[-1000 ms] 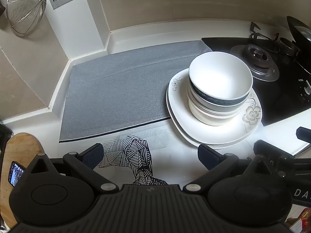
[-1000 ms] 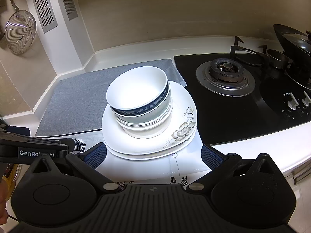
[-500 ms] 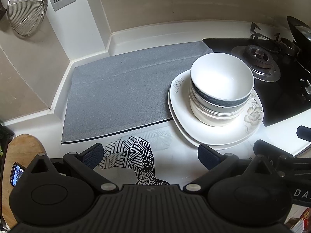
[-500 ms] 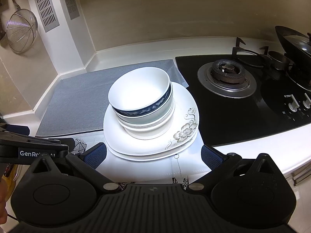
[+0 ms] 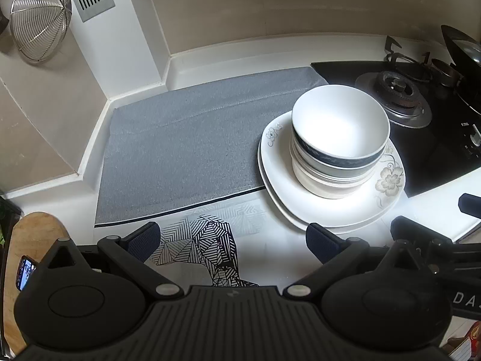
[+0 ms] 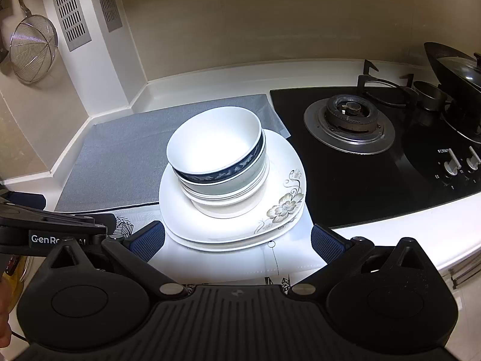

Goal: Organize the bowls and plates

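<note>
In the left wrist view, the left gripper (image 5: 233, 239) is held wide apart, with nothing between its fingers, above a patterned cloth (image 5: 207, 240). A stack of bowls (image 5: 339, 138) is seen ahead to the right, standing on stacked plates (image 5: 276, 156) with a flower print. The plates lie partly on a grey mat (image 5: 180, 150), just beside a black stove (image 5: 421, 138). A strainer (image 5: 39, 21) is hung on the wall at the upper left.

In the right wrist view, the right gripper (image 6: 237, 240) is also spread wide and empty, just before the near rim of the plates (image 6: 186, 219). The bowls (image 6: 219, 156) are nested, the top one white with a dark blue band. The stove (image 6: 360, 180) is seen to the right, the mat (image 6: 120, 156) to the left. Part of the left gripper (image 6: 54, 228) is visible at the left edge.
</note>
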The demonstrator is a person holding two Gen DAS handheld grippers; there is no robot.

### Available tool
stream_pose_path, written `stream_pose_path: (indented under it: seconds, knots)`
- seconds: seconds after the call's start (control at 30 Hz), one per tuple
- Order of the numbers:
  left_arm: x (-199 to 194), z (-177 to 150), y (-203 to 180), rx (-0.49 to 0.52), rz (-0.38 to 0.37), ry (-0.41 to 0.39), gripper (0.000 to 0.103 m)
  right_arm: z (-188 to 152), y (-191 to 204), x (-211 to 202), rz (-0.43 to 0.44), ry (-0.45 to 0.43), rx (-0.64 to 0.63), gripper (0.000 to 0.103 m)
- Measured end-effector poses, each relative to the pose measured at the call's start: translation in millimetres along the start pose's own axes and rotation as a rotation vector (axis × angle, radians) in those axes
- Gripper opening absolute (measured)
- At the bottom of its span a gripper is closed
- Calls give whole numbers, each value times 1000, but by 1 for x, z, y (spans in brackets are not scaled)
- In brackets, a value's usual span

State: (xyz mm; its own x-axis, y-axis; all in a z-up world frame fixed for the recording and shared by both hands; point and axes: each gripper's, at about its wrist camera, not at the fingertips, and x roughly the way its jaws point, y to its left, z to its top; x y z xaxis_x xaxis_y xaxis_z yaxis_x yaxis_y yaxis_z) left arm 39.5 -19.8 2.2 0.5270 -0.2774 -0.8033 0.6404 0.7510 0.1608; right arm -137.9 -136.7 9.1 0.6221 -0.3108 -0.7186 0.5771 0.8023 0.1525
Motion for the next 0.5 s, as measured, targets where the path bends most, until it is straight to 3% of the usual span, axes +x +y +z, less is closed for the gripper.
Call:
stream_pose_path:
  seconds: [0.5]
  knots:
    - [-3, 4, -3, 18, -11, -25, 103, 7, 0, -4, -10, -12, -1, 103]
